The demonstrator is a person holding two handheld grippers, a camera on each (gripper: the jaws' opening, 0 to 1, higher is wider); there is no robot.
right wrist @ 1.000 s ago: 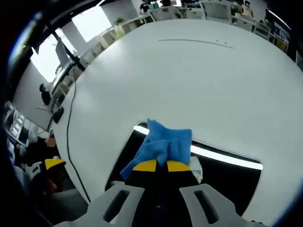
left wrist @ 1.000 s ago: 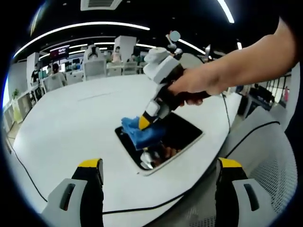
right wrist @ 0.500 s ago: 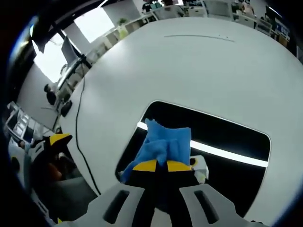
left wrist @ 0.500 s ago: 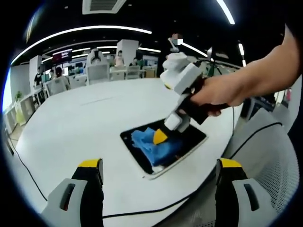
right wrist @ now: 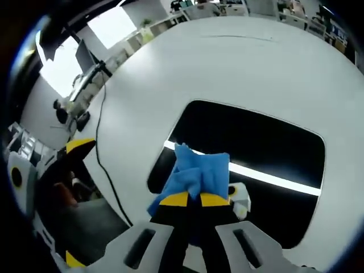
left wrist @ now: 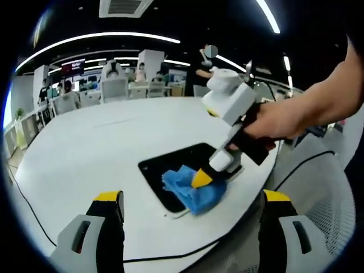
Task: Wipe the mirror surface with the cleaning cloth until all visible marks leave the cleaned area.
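Where my left gripper [left wrist: 185, 227] hangs with jaws wide apart and empty, I see the right gripper [left wrist: 202, 179] pressing the cloth [left wrist: 192, 187] on the mirror's [left wrist: 170, 170] near corner on the table [left wrist: 85, 148]. In the right gripper view, my jaws clamp the cloth [right wrist: 199, 170] on the mirror [right wrist: 256, 148]; a cable [right wrist: 105, 165] trails beside it.

— Bright in here, isn't it?
— Long ceiling strips [left wrist: 96, 37] do most of it, plus window [right wrist: 110, 27] glare blown white in the right gripper view.
— The worktop [left wrist: 85, 148]?
— Evenly lit, soft shadows. The mirror [right wrist: 250, 153] throws back one sharp light streak.
— Edges?
— Bent hard by the fisheye, slightly soft. The hand [left wrist: 278, 122] looks a little smeared.
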